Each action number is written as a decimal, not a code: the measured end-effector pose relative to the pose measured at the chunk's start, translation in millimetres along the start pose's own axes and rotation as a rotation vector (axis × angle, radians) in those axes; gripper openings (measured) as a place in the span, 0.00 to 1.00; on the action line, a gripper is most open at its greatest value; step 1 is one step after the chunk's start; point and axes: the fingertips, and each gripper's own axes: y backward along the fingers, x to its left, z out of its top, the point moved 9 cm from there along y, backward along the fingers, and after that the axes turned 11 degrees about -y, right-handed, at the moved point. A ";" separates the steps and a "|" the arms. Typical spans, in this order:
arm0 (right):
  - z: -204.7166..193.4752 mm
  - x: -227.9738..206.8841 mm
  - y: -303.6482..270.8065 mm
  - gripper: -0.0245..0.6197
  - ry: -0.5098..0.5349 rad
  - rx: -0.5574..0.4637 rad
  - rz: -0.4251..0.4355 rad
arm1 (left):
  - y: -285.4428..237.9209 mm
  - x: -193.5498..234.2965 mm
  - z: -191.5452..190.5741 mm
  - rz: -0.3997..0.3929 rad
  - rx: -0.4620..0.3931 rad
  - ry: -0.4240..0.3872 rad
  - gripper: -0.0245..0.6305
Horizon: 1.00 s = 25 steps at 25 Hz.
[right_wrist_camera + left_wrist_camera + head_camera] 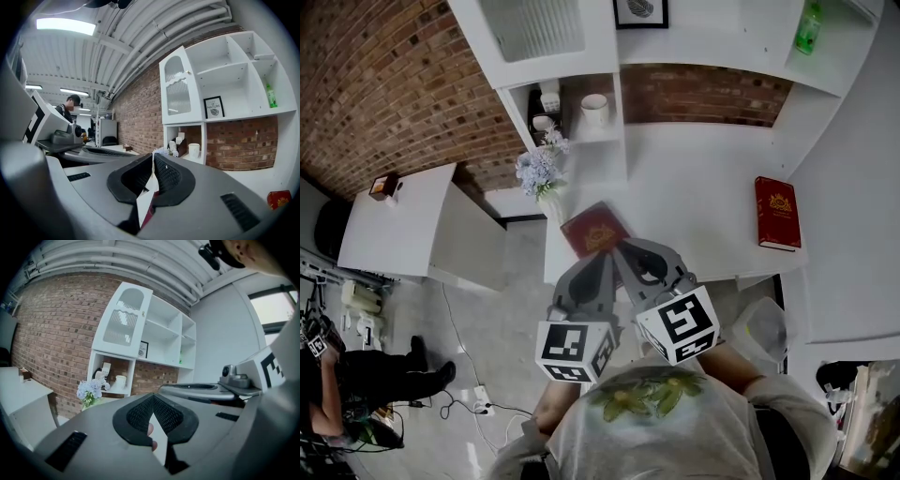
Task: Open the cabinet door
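Observation:
The cabinet door (534,26) is a white panel with fluted glass at the upper left of the white shelf unit; it looks closed. It also shows in the left gripper view, where the door (123,319) is far ahead, and in the right gripper view, where the door (177,91) has a small knob at its right edge. My left gripper (603,260) and right gripper (625,250) are held side by side near my chest, above the white desk (694,187), far from the door. The left gripper (152,397) and right gripper (153,158) are both shut on nothing.
A red book (594,228) lies on the desk just beyond the gripper tips, another red book (777,212) at the right. A vase of flowers (540,172) stands at the desk's left edge. A mug (594,108) sits in the open cubby. A white side table (403,220) stands at left.

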 end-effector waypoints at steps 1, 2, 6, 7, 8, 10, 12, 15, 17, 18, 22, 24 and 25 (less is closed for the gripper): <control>1.5 -3.5 -3.6 0.08 0.000 0.000 0.001 | -3.6 1.7 0.6 0.000 0.001 0.000 0.05; 3.4 -7.2 -7.2 0.08 0.001 -0.001 0.002 | -7.2 3.5 1.4 0.001 0.001 0.000 0.05; 12.1 -23.8 -20.3 0.08 -0.003 -0.007 0.009 | -20.9 10.7 5.1 0.009 0.003 0.000 0.05; 14.1 -28.6 -23.4 0.08 -0.004 -0.010 0.012 | -24.4 12.2 5.8 0.013 0.003 0.000 0.05; 15.9 -33.6 -26.4 0.08 -0.003 -0.014 0.013 | -28.0 13.6 6.3 0.016 0.002 0.000 0.05; 19.3 -42.7 -31.9 0.08 0.003 -0.023 0.013 | -35.1 15.9 6.9 0.022 0.000 0.000 0.05; 23.1 -50.5 -37.2 0.08 0.008 -0.030 0.014 | -41.8 17.6 7.8 0.027 -0.001 -0.002 0.05; 29.4 -62.5 -45.5 0.08 0.013 -0.040 0.017 | -52.5 19.1 9.0 0.032 -0.001 -0.005 0.05; 34.0 -71.0 -51.5 0.08 0.017 -0.047 0.017 | -60.0 21.0 10.2 0.037 -0.004 -0.007 0.05; 36.6 -75.2 -54.7 0.08 0.020 -0.051 0.016 | -63.7 22.3 11.1 0.040 -0.006 -0.008 0.05; 46.9 -93.3 -68.5 0.08 0.034 -0.062 0.013 | -76.8 27.9 14.0 0.055 -0.015 -0.008 0.05; 52.4 -102.7 -76.4 0.08 0.037 -0.070 0.015 | -82.7 30.6 14.2 0.062 -0.013 -0.004 0.05; 54.9 -107.3 -80.5 0.08 0.035 -0.073 0.017 | -85.6 32.1 14.1 0.065 -0.012 -0.001 0.05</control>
